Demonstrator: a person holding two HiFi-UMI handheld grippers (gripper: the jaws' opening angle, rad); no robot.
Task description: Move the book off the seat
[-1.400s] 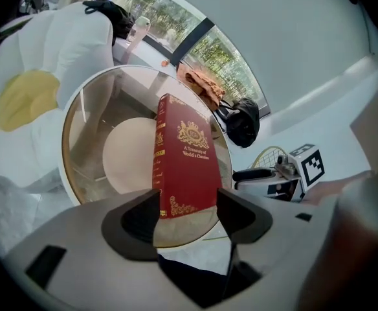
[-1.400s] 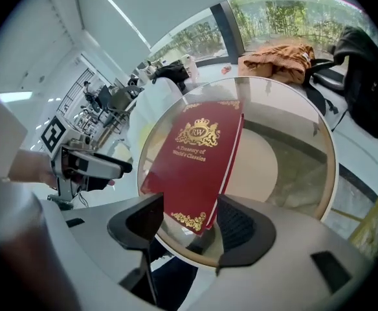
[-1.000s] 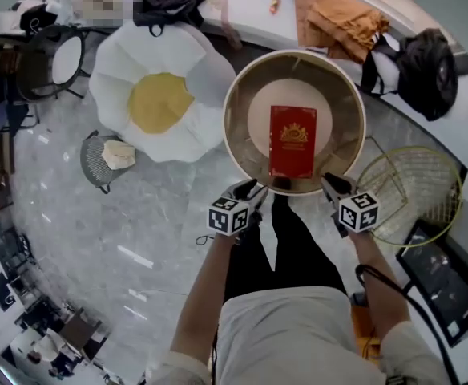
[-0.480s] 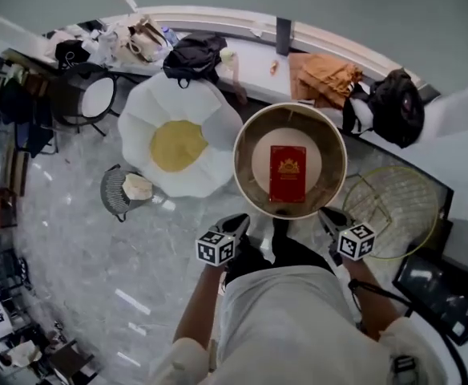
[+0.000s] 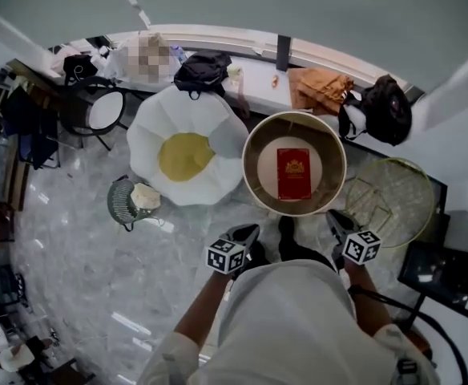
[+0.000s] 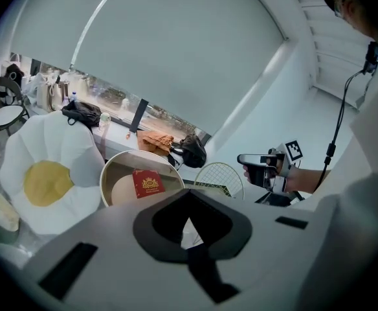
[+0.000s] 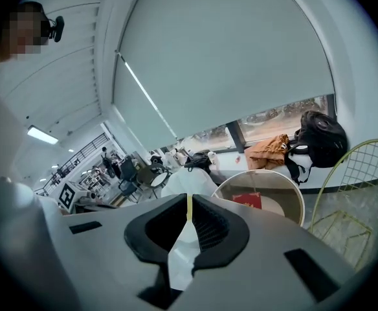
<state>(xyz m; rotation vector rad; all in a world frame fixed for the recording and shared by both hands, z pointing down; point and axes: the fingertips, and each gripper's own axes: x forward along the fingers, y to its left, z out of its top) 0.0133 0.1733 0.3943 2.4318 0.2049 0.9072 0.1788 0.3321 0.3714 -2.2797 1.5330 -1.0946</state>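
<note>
Ahead, book (image 5: 294, 173) on seat (image 5: 251, 176), clear of left hand-held gripper (image 5: 247, 233), right hand-held gripper (image 5: 336, 218)

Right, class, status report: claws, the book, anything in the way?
Left claw and right claw both shut, empty, short of the seat. Red book flat on it, untouched. Nothing in the way.

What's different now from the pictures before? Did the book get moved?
Both grippers pulled back from the seat toward the person. The left gripper has just closed its jaws on nothing, and the right gripper is shut and empty too. Nothing was picked up. The book stays flat on the seat.
</note>
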